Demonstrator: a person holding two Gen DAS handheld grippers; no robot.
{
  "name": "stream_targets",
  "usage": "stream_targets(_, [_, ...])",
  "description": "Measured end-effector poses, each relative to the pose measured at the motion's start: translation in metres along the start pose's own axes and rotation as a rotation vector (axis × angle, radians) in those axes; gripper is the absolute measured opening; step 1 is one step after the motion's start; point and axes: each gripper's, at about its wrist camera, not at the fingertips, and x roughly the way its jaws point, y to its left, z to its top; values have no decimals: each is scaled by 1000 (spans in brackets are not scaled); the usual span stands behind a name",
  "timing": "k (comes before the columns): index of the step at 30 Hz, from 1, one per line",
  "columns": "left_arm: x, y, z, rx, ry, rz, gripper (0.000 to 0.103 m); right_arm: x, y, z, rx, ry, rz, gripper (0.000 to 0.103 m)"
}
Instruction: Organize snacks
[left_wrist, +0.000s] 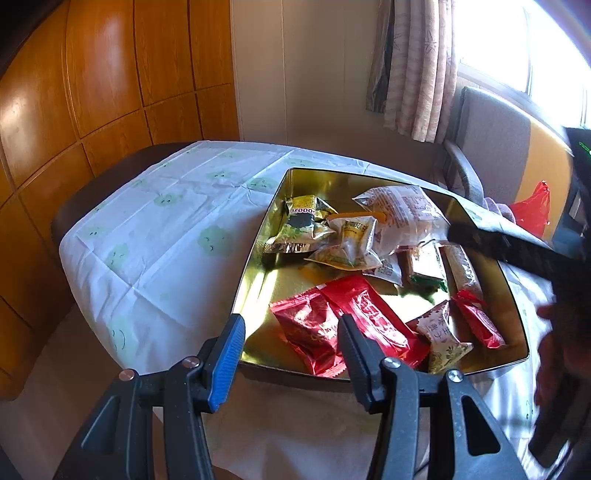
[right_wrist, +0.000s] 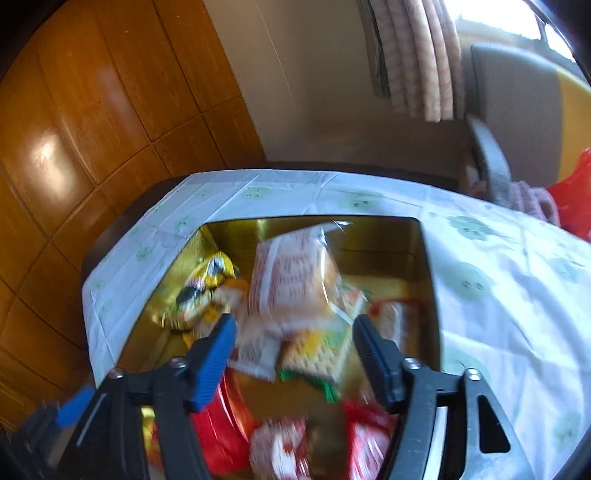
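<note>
Both grippers (left_wrist: 291, 334) (right_wrist: 293, 328) agape over tin (left_wrist: 258, 236)

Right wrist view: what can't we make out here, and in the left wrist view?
- Right wrist view: motion blur smears the print on the clear-wrapped orange cracker pack and the red foil packets.
- Right wrist view: the gold metal tin has its near rim cut off by the bottom edge and the right gripper.
- Left wrist view: the right gripper's blurred black arm hides the tin's far right corner.
- Left wrist view: the window is blown out.
</note>
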Motion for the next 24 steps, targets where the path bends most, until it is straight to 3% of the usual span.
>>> stream_targets(4, [0,-4,-3,13,25,13,53,-28,5,-28,-18,-40,-46,80])
stream_targets(11, [-12,-8,-12,42,10,12,53,-54,10,-66,-12,-80,-156,103])
stream_targets(18, [-30,-12,-16,73,-51,14,53,-64,15,-90,25,-95,-255,103])
stream_targets(24, [-37,-15,-16,84,-63,-6,53,-72,14,-97,51,-110,-260,103])
